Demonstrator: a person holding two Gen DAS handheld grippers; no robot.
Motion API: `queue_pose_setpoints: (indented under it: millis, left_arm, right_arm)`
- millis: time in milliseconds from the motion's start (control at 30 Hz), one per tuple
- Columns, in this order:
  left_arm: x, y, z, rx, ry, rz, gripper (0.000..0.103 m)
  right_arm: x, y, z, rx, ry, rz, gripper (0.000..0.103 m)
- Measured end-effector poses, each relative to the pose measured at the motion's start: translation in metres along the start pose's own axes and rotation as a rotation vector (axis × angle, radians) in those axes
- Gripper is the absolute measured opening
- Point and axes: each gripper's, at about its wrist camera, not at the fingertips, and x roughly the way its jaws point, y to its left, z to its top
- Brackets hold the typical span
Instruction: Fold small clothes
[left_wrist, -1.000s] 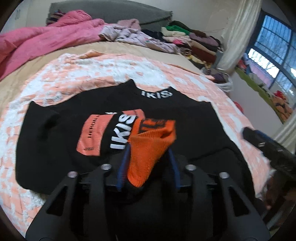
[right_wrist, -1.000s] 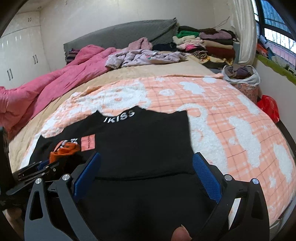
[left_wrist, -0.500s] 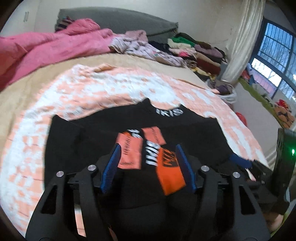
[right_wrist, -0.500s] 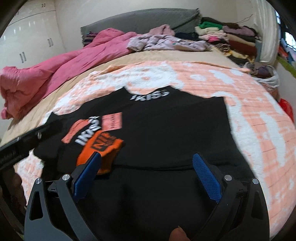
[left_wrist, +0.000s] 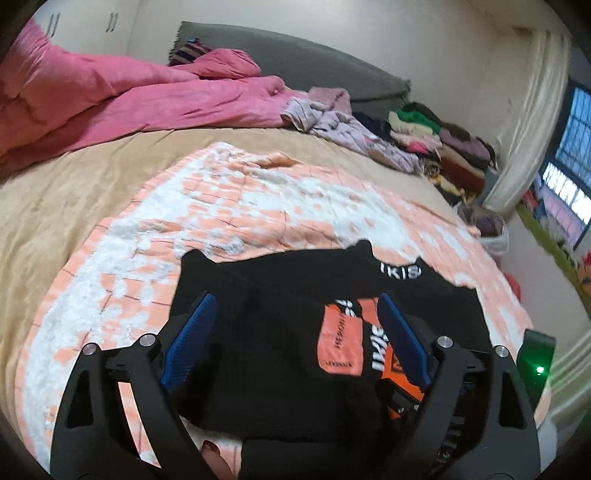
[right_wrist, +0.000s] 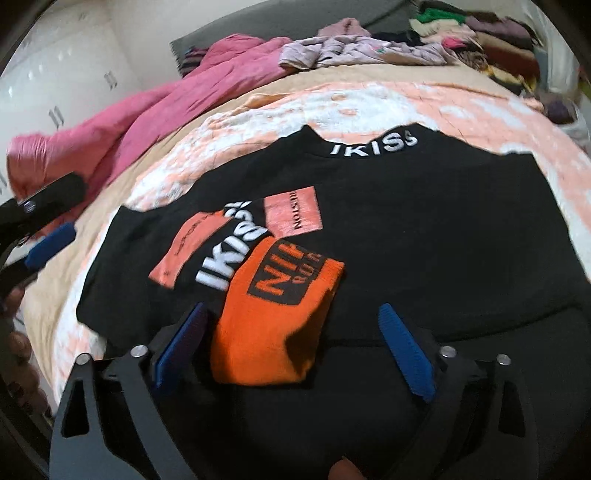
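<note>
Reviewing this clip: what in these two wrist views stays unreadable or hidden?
- Black IKISS sweater: near hem hidden, right wrist view, behind the right gripper, whose jaws are closing around nothing.
- Orange knitted sock: lettering blurred; in the left wrist view mostly hidden behind a blue pad of the left gripper, jaws opening, empty.
- Folded clothes stack: too small and blurred to count.

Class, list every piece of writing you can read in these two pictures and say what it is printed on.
"IKISS": white, on the collar of the black shirt.
"IKISS": large white letters on the shirt's front, partly creased.
"NII": black panel on the orange sock; the smaller line under it is too blurred.
Pink patches on the shirt: small dark lettering, too blurred to read surely.
</note>
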Motion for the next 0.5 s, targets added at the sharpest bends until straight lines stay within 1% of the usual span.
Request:
queue_pose_setpoints:
  millis: [33, 67, 167, 200, 233, 267, 300, 333, 400, 500]
  left_arm:
    - [-0.001, 0.003, 0.001, -0.009, -0.004, 0.003, 0.082]
    - [-0.001, 0.005, 0.003, -0.015, -0.012, 0.014, 0.082]
    - [0.000, 0.012, 0.005, -0.026, -0.014, 0.028, 0.083]
    - [0.000, 0.014, 0.005, -0.036, -0.015, 0.029, 0.085]
    - [-0.001, 0.016, 0.006, -0.044, -0.017, 0.029, 0.085]
    - [-0.001, 0.019, 0.007, -0.050, -0.019, 0.033, 0.085]
    - [-0.002, 0.021, 0.007, -0.055, -0.022, 0.036, 0.085]
    - [-0.002, 0.023, 0.008, -0.061, -0.026, 0.040, 0.085]
    - [-0.004, 0.027, 0.009, -0.072, -0.031, 0.042, 0.085]
    - [-0.006, 0.030, 0.011, -0.081, -0.040, 0.044, 0.085]
  right_arm:
    - [0.002, 0.001, 0.002, 0.000, 0.003, 0.014, 0.080]
    - [0.002, 0.000, 0.003, 0.007, 0.002, 0.032, 0.071]
    - [0.006, -0.003, 0.006, 0.050, -0.011, 0.074, 0.058]
    - [0.005, -0.003, 0.005, 0.056, -0.020, 0.080, 0.056]
    - [0.005, -0.003, 0.005, 0.058, -0.030, 0.091, 0.049]
    - [0.005, -0.003, 0.005, 0.061, -0.034, 0.111, 0.038]
    - [0.005, -0.003, 0.005, 0.068, -0.031, 0.138, 0.030]
    - [0.004, -0.003, 0.005, 0.073, -0.033, 0.142, 0.017]
    - [0.000, -0.001, 0.006, 0.056, -0.052, 0.145, 0.013]
    - [-0.009, 0.004, 0.010, 0.025, -0.078, 0.161, 0.012]
